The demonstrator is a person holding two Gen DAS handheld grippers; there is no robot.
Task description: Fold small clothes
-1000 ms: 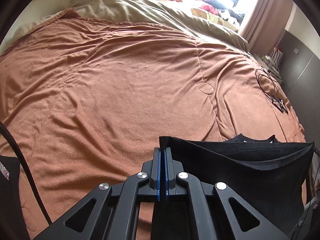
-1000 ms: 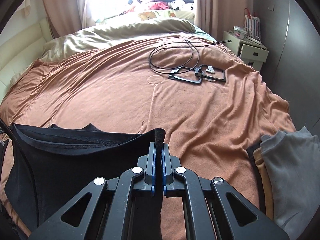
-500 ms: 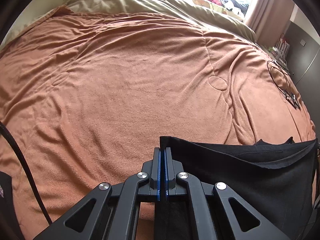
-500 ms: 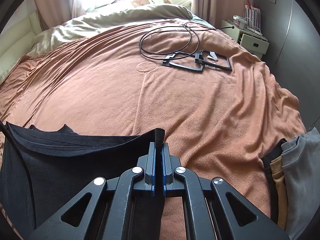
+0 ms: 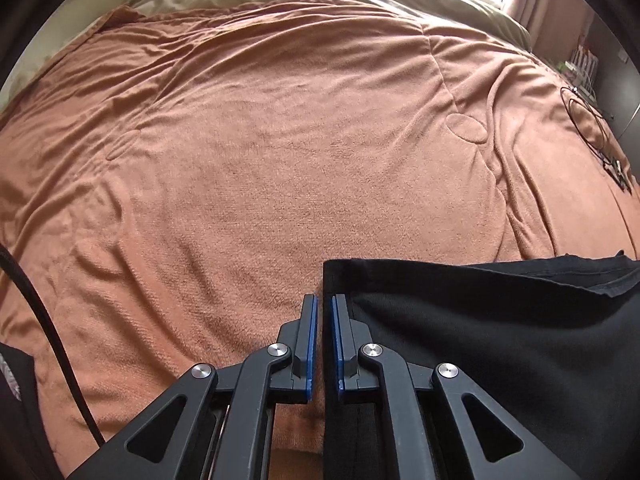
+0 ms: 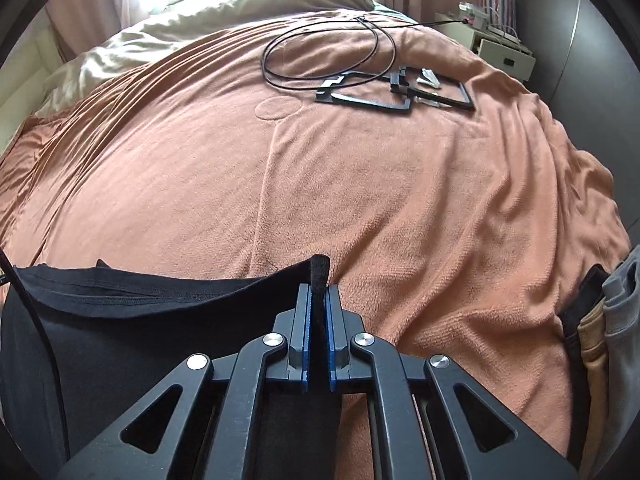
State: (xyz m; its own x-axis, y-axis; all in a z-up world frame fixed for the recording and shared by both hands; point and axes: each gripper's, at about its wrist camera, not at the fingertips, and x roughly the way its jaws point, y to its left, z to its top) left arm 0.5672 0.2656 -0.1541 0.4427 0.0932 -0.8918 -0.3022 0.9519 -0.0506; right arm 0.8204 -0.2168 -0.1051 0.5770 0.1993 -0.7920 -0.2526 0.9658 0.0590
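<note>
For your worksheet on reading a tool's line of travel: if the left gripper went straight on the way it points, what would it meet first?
Probably the orange blanket just ahead of the left gripper, whose opening jaws have bare blanket between them. The black garment lies beside the right finger; depth is unclear.

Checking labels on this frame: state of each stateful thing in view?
left gripper: jaws opening, garment corner beside the right pad, not pinched
right gripper: jaws opening, hem between the pads
black garment: spread between both grippers
cable: coiled loosely on the blanket
folded clothes: stacked at bed edge
</note>
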